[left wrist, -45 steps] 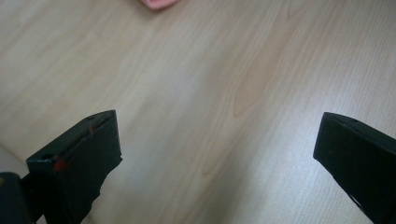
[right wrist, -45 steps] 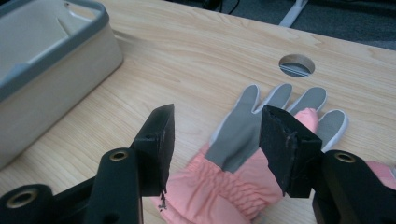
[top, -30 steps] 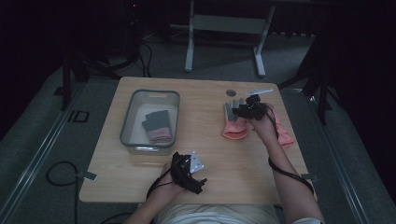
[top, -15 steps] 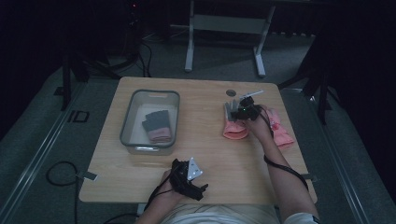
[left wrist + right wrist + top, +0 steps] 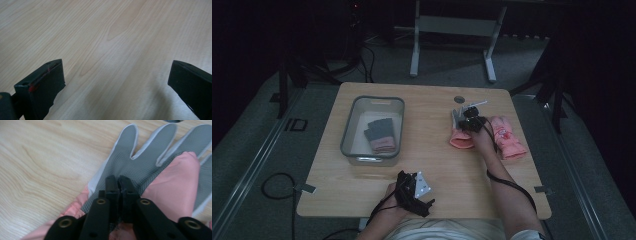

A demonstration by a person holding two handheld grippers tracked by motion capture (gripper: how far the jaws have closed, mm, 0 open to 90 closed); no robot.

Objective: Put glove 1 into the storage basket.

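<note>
Pink glove (image 5: 460,138) pinched in right gripper (image 5: 472,121)'s just-closed fingers; second glove (image 5: 508,137) beside; left gripper (image 5: 412,192) released.

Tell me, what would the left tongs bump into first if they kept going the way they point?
Probably just the wooden table. The left tongs stand open and tilt down at bare tabletop, with nothing between them.

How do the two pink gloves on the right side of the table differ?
The left glove lies palm up, showing grey grip fabric, with the right gripper shut on it. The right glove lies untouched, pink side up, and angled outward. Both are pink and rest flat on the table.
</note>
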